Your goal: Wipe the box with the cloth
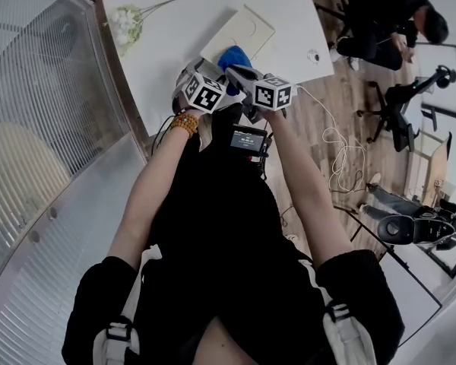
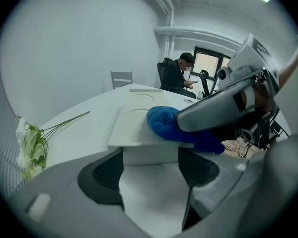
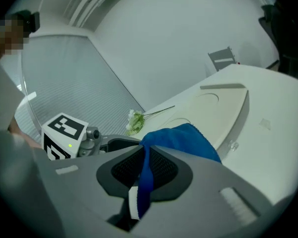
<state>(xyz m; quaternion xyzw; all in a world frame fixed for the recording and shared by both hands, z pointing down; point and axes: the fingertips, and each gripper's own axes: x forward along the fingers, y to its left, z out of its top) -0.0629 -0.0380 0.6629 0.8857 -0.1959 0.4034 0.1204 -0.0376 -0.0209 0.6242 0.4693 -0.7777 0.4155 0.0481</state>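
Right at the table edge, the right gripper (image 3: pixel 143 168) has its jaws clamped on a strip of the blue cloth (image 3: pixel 183 138). The bunched rest of the cloth lies on the near end of the flat white box (image 2: pixel 136 120). The left gripper (image 2: pixel 150 177) has its jaws wide apart, and the box's near wall sits right at their tips. Whether they touch it, I can't say. By my read the wipe is only at its start: the cloth covers one near corner, and the whole far stretch of the lid lies bare. The box rests on the white table (image 2: pixel 84 133), with a flower sprig (image 2: pixel 32 150) off to one side. Past the table, someone sits (image 2: pixel 176 76) by the window.
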